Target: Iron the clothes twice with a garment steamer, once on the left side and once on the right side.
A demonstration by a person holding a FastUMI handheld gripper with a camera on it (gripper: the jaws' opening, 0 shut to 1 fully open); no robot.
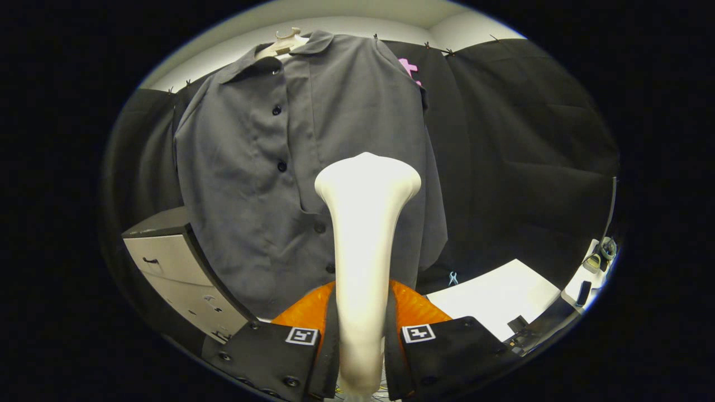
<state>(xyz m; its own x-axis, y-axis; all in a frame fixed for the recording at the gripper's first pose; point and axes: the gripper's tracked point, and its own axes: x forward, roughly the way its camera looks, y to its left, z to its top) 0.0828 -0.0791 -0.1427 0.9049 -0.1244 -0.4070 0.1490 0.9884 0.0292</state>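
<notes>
A grey button-up shirt (290, 167) hangs on a pale hanger (286, 42) against the black cloth wall. My gripper (362, 304) is shut on the neck of a white garment steamer (363, 234), one finger pressing each side of it. The steamer stands upright between the fingers, and its wide head (367, 176) faces the shirt's right half, beside the row of dark buttons (281, 166). I cannot tell whether the head touches the cloth. The steamer hides the shirt's lower middle.
A grey drawer cabinet (179, 268) stands to the left of the shirt, below its hem. A white tabletop (497, 296) lies to the right, with small items (595, 262) at its far end and a small blue clip (453, 277) near its back edge.
</notes>
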